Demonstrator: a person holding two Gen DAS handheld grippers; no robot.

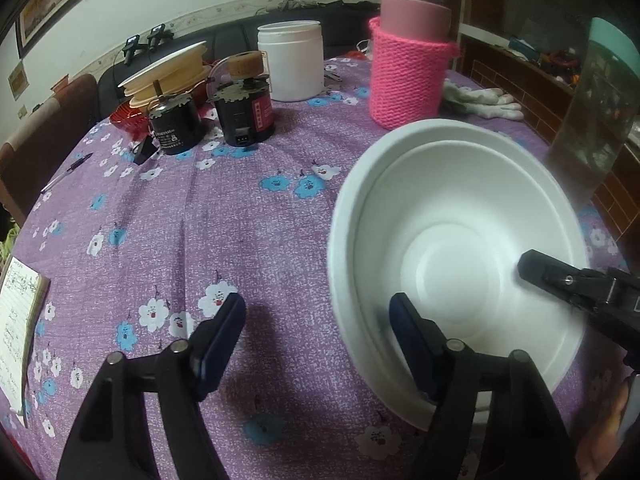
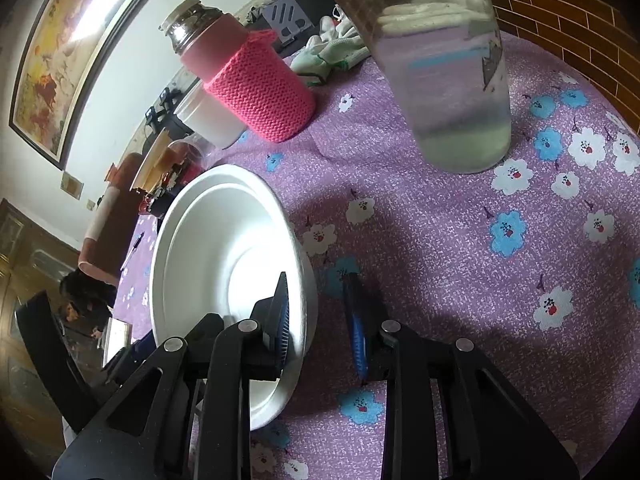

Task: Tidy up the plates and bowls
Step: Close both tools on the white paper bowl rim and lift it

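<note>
White nested bowls (image 1: 452, 240) sit on the purple flowered tablecloth (image 1: 240, 240), tilted a little. My left gripper (image 1: 316, 320) is open; its right finger is inside the bowl near the near rim and its left finger is outside over the cloth. My right gripper (image 2: 316, 312) is open and straddles the bowl's rim (image 2: 308, 280), one finger inside and one outside. It also shows in the left wrist view (image 1: 560, 280) at the bowl's right side. A pale plate (image 1: 164, 68) lies on a stack at the table's far left.
A pink knitted bottle (image 1: 408, 68), a white jar (image 1: 290, 60), two black motors (image 1: 244, 112), a pen (image 1: 66, 172), white gloves (image 1: 488, 102) and a notebook (image 1: 20, 320) are on the table. A clear glass jar (image 2: 448, 72) stands right of the bowls.
</note>
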